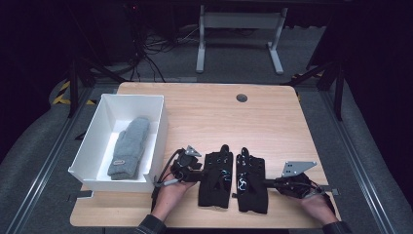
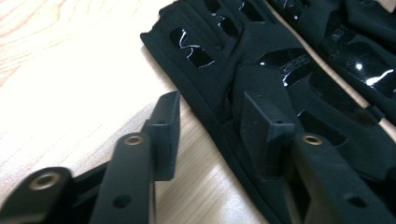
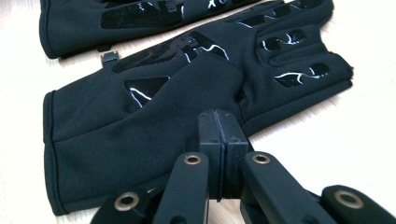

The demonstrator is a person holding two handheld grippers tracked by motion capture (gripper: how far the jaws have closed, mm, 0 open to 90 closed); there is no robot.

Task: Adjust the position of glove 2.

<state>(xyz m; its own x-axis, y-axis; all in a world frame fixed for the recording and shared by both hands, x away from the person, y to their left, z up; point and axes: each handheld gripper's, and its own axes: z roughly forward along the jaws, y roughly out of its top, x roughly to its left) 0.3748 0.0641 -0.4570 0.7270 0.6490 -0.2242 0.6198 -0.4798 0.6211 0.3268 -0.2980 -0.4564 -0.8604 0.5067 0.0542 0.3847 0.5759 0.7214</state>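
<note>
We work on two black fabric gloves with glossy patches, lying flat and side by side at the near edge of the light wooden table (image 1: 272, 117). The left gripper (image 2: 217, 123) straddles the outer edge of the left glove (image 1: 215, 178), fingers spread. The right gripper (image 3: 218, 140) rests on the right glove (image 3: 154, 126), fingers pressed together; whether they nip fabric, we cannot tell. Risk: a shallow bite lets the cloth slip free or drags the glove askew.

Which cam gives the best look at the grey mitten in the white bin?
The high view: the grey mitten lies flat inside the white bin at the table's left, whole outline visible, cuff toward the person. Both gripper views look at the black gloves instead and give nothing of the mitten.
</note>
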